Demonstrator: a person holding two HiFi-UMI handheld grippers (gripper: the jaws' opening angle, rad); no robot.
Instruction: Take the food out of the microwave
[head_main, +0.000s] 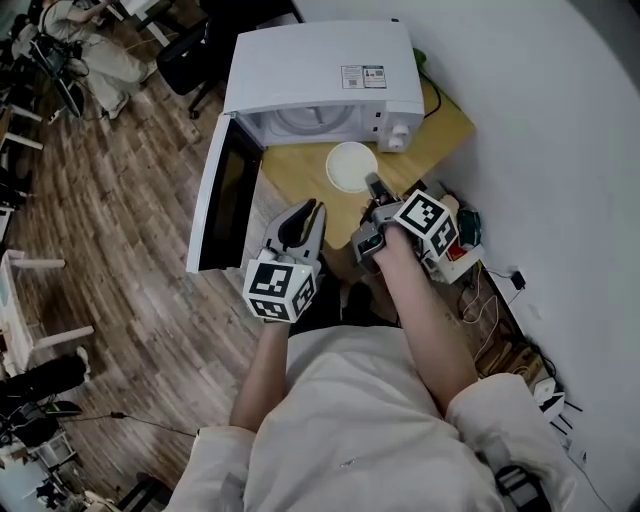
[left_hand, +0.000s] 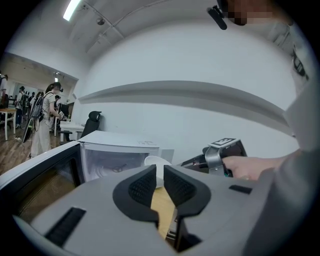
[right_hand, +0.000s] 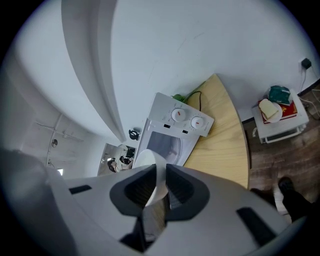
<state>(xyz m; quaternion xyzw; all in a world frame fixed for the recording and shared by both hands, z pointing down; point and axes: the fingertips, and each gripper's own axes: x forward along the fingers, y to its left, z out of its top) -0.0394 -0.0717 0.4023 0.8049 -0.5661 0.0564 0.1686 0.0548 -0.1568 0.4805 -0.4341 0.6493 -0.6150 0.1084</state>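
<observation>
The white microwave (head_main: 320, 70) stands on a wooden table (head_main: 440, 130) with its door (head_main: 225, 195) swung wide open to the left. In front of its cavity a white plate (head_main: 352, 165) hangs over the table. My right gripper (head_main: 375, 190) is shut on the plate's near rim, and in the right gripper view the rim (right_hand: 150, 167) sits between the pads. My left gripper (head_main: 312, 210) hovers beside the door's free edge. Its jaws stand narrowly apart with nothing between them; the plate (left_hand: 156, 162) shows beyond them. What lies on the plate is hidden.
A low white stand (head_main: 460, 245) with a red book and small things sits right of the table, with cables on the floor behind it. A black chair (head_main: 190, 50) and seated people (head_main: 90, 40) are at the far left. The wall runs along the right.
</observation>
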